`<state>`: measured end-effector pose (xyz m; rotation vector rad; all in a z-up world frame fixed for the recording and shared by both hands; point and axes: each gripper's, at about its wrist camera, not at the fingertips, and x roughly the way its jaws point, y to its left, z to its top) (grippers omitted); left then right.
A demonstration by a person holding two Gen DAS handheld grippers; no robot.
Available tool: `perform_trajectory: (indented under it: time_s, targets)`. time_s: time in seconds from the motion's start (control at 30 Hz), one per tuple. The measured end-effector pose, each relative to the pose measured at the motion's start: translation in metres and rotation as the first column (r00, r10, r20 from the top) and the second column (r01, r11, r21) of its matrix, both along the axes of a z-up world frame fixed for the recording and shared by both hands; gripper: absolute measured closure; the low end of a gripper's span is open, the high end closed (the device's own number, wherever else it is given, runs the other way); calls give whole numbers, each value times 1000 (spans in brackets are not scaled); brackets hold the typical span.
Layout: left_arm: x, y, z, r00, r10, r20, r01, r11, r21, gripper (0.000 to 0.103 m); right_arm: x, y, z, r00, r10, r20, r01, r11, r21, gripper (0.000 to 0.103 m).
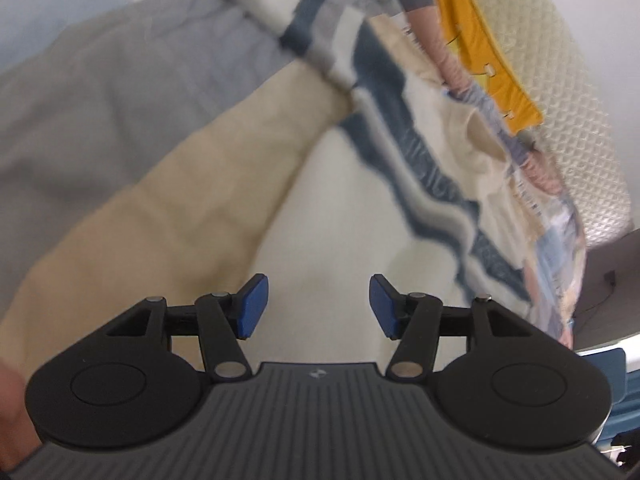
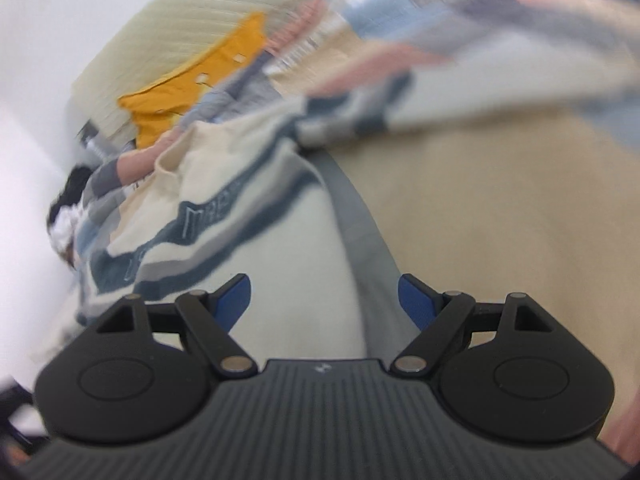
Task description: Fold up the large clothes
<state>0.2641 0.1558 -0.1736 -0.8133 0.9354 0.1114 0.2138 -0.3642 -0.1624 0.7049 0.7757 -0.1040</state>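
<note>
Currently hovering, both empty and parted, left gripper [image 1: 316, 306] and wider right gripper [image 2: 324, 302] over cream knitted sweater with navy wavy stripes [image 1: 360, 200], lying directly ahead, lengthwise away.

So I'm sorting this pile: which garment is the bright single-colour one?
The orange-yellow garment, lying at the pile's far edge; the cream sweater has navy stripes.

Cream sweater [image 1: 340, 200] with navy-and-grey wavy stripes — mustard-yellow garment [image 1: 484, 52], blue-padded black tongs [image 1: 316, 306].
</note>
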Motion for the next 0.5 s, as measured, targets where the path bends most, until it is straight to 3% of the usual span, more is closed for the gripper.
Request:
perform_trajectory:
  time_s: [0.1, 0.23, 0.37, 0.47, 0.5]
  targets:
    - [-10, 1, -16, 1000, 1, -18, -2, 1000, -13, 41, -7, 2, -20, 998, 15, -66, -7, 992, 128, 19]
    - [-16, 6, -25, 999, 3, -38, -4, 1000, -27, 41, -14, 17, -25, 995, 62, -83, -48, 986, 159, 19]
    - [-15, 6, -26, 999, -3, -35, 1, 998, -60, 41, -15, 34, -42, 982, 148, -116, -102, 936, 336, 22]
    - [-11, 3, -27, 997, -69, -42, 66, 995, -69, 41, -16, 51, -41, 975, 185, -124, -142, 946, 293, 29]
    - [-10, 2, -27, 996, -77, -51, 73, 995, -67, 41, -16, 52, -39, 976, 182, -122, -142, 949, 280, 38]
